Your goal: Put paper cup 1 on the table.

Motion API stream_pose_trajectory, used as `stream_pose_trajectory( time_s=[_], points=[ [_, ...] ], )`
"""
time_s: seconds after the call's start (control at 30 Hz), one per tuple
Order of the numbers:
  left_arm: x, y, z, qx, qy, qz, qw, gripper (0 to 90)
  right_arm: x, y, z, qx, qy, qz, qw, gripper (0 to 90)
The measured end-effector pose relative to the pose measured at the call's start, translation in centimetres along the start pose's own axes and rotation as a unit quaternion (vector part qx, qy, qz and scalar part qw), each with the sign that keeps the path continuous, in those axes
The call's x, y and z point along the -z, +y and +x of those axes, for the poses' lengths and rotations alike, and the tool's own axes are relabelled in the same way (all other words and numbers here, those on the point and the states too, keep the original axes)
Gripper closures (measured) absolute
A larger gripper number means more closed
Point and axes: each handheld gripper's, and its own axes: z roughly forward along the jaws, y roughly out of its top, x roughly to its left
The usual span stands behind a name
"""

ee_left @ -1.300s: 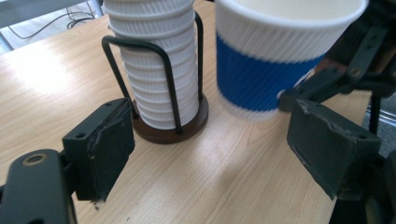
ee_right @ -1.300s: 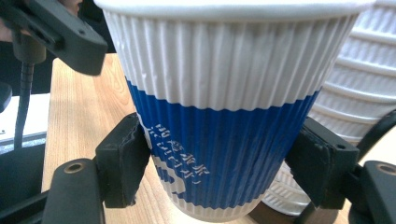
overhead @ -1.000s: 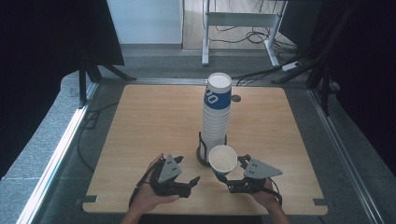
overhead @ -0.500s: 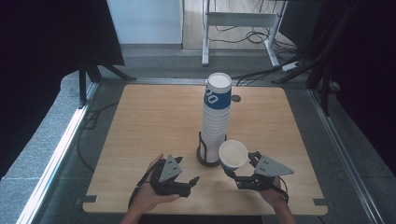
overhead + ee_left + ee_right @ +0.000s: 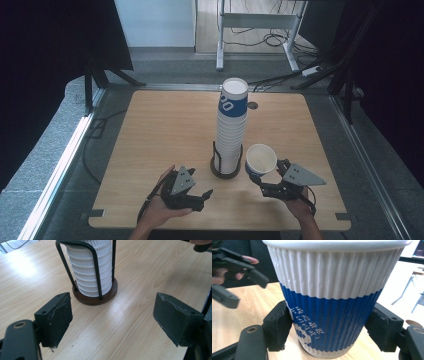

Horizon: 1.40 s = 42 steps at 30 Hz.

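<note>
A tall stack of white ribbed paper cups (image 5: 231, 130), its top cup banded blue, stands in a black wire holder with a round brown base (image 5: 218, 172) at the table's middle. Just right of the stack, my right gripper (image 5: 256, 176) is shut on a single white and blue cup (image 5: 261, 159), held upright above the table. In the right gripper view both pads (image 5: 278, 327) press the cup's blue band (image 5: 332, 307). My left gripper (image 5: 204, 197) lies near the front edge, left of the holder. Its pads (image 5: 56, 317) stand apart with nothing between them, facing the stack (image 5: 91, 267) and base (image 5: 95, 298).
The wooden table (image 5: 150, 135) has a small round hole (image 5: 252, 105) behind the stack. Beyond the far edge stand a metal desk frame (image 5: 260, 22) and floor cables. Dark curtains flank both sides. A metal rail (image 5: 60, 165) runs along the left.
My right gripper has carried the single cup to the right and slightly away from the stack's base. The left gripper has stayed where it was.
</note>
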Motion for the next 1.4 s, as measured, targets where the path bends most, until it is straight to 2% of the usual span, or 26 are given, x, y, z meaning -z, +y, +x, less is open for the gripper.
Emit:
stream_pose_trajectory(
  time_s=[0.4,0.8,1.03,1.23,1.4],
  points=[
    [-0.3,-0.1,-0.1,-0.003,-0.002,0.007,1.0000,16.1,0.4,-1.3,-2.2,-0.024,-0.048,0.009,0.9985,26.7],
    [-0.6,-0.2,-0.3,-0.008,-0.003,0.012,0.9999,16.2,-0.2,-3.1,-4.5,-0.046,-0.103,0.039,0.9928,26.7],
    [-0.6,-0.2,-0.3,-0.007,-0.002,0.013,0.9999,16.2,-1.0,-4.1,-5.7,-0.050,-0.116,0.069,0.9895,26.7],
    [-0.7,-0.3,-0.3,-0.007,-0.001,0.015,0.9999,16.2,-1.8,-5.0,-6.5,-0.058,-0.140,0.108,0.9826,26.7],
    [-0.7,-0.3,-0.3,-0.007,0.000,0.013,0.9999,16.2,-2.5,-5.4,-6.9,-0.060,-0.147,0.145,0.9767,26.7]
  ],
)
